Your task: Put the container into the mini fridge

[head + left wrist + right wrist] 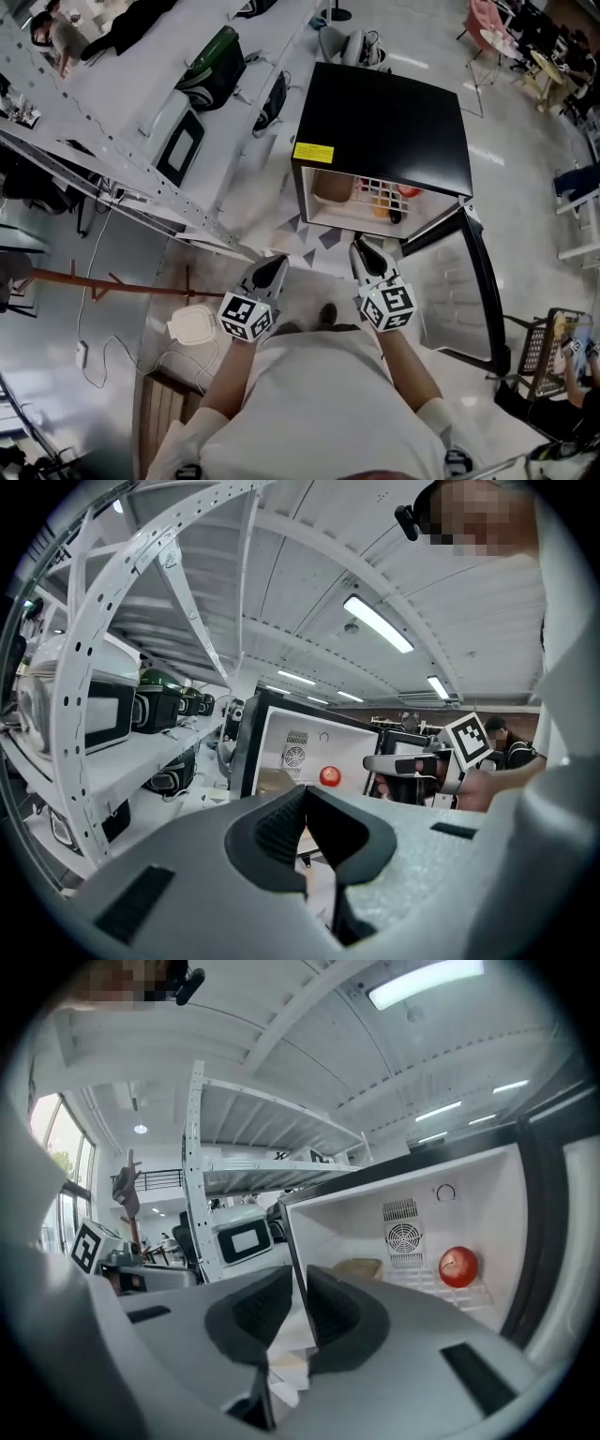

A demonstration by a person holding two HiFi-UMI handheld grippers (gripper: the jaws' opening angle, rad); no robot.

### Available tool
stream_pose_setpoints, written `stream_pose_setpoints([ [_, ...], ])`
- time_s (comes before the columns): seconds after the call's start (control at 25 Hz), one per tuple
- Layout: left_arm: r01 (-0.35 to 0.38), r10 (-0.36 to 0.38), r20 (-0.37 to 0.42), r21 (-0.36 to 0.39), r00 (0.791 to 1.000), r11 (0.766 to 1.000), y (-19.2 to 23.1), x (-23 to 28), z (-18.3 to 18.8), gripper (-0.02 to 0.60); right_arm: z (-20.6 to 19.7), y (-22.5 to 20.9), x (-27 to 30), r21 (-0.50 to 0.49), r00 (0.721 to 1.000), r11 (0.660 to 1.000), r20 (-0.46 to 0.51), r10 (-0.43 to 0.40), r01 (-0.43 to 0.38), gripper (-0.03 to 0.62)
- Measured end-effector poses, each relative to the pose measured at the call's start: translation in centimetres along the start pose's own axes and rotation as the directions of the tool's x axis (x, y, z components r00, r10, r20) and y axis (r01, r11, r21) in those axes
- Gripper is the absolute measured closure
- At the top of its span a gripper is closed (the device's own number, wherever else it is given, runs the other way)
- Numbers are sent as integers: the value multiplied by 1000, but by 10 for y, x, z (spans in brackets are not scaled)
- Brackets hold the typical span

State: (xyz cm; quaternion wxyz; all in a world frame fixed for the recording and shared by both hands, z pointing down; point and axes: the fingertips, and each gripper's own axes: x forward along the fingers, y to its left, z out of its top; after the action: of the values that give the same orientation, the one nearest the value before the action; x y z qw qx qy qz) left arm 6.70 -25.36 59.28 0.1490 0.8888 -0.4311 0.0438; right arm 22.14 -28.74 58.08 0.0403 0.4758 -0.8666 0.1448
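The black mini fridge [389, 122] stands open on the floor, its door [478, 281] swung out to the right. Inside, a tan container [330, 186] [358, 1267] sits at the left of the wire shelf, with a red round fruit [457, 1267] [329, 776] further right. My left gripper [269, 274] [305, 806] hangs in front of the fridge's left corner, its pads pressed together on nothing. My right gripper [368, 255] [300, 1290] is just before the fridge opening, jaws a narrow slit apart and empty. It also shows in the left gripper view as a right gripper [405, 763] beside the fridge.
A white lidded container [192, 325] lies low at my left, near a cable. White perforated racks [141, 122] with microwaves and bags line the left side. A wire cart [553, 352] stands behind the open door at the right, chairs further back.
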Motion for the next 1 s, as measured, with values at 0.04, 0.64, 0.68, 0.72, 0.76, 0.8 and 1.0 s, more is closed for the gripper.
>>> stream_pose_setpoints([
  [0.04,7,-7,5,-2,1000,1000,0,-4,0,577,2,3,-3,-12,1000,1000,7,-13,13,549],
  [0.64,168,-167,25,-22,986,986,0,-69,2,577,3,65,-44,-29,988,987,19,-156,157,588],
  [0.68,178,-178,21,-23,984,984,0,-72,0,577,3,68,-48,-31,986,985,19,-167,168,588],
  [0.72,190,-189,18,-26,982,982,-1,-74,-3,577,2,71,-53,-32,984,983,20,-180,180,588],
  [0.76,203,-202,13,-29,979,979,-3,-76,-7,577,1,74,-58,-34,981,980,22,-194,195,588],
  [0.8,217,-217,9,-32,976,976,-6,-78,-10,577,1,77,-64,-36,977,977,26,-210,210,588],
  [1.0,297,-297,-13,-27,955,955,-32,-85,-19,577,14,98,-99,-63,962,962,84,-260,266,588],
])
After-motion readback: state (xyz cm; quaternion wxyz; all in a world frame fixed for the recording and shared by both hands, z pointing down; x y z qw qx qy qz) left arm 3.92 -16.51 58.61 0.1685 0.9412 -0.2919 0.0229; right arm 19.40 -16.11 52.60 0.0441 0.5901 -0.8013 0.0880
